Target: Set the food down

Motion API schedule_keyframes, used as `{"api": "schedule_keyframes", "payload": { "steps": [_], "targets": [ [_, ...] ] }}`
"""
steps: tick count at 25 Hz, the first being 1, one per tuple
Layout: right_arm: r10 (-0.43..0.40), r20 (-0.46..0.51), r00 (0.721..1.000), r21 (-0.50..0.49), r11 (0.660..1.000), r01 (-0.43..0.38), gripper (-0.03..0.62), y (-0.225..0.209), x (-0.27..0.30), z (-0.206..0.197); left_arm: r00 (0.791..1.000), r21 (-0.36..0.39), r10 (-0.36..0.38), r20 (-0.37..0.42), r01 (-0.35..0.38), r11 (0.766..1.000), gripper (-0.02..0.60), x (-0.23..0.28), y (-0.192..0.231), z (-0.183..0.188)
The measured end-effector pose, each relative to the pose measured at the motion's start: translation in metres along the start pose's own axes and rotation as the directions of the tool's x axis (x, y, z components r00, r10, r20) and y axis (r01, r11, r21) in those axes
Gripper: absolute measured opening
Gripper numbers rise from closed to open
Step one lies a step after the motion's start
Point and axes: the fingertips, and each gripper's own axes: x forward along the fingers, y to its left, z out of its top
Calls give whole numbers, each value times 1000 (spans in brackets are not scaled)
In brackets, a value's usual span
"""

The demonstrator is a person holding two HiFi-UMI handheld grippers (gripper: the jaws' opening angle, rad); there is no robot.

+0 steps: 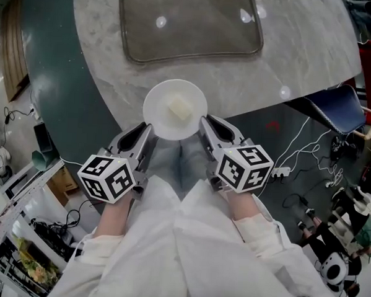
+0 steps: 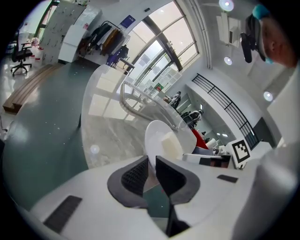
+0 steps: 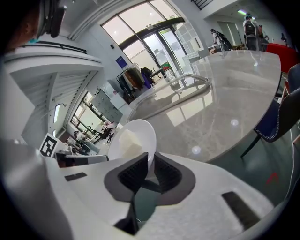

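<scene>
White left gripper [image 2: 151, 161] bites down on the left rim of the round white plate [image 1: 175, 109]; right gripper [image 3: 151, 159] clamps the opposite rim; a pale cream block of food [image 1: 179, 108] rides on the plate, over the near edge of the grey marble table [image 1: 290, 51]; a clear glass tray [image 1: 192, 24] lies beyond.

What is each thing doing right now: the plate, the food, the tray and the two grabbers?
Plate: held by its rim on two sides, at the table edge.
Food: lying on the plate, not set down yet.
Left gripper: shut on the plate's rim.
Right gripper: shut on the plate's rim.
Tray: empty, flat on the table.
</scene>
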Motion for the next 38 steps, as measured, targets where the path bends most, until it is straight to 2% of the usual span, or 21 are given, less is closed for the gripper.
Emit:
{"api": "schedule_keyframes", "payload": {
  "steps": [8, 17, 22, 38],
  "targets": [
    [-5, 72, 997, -9, 1000, 6, 31, 14, -15, 26, 999, 30, -46, 11, 46, 999, 58, -3, -8, 19],
    [-19, 148, 989, -22, 999, 22, 31, 36, -12, 55, 996, 92, -72, 47, 68, 993, 58, -13, -7, 57],
    [2, 177, 984, -20, 1000, 2, 31, 35, -11, 73, 995, 92, -81, 56, 76, 993, 58, -7, -10, 71],
    [34, 155, 987, -38, 999, -28, 31, -5, 17, 156, 995, 91, -79, 56, 73, 993, 58, 50, -23, 136]
  ]
}}
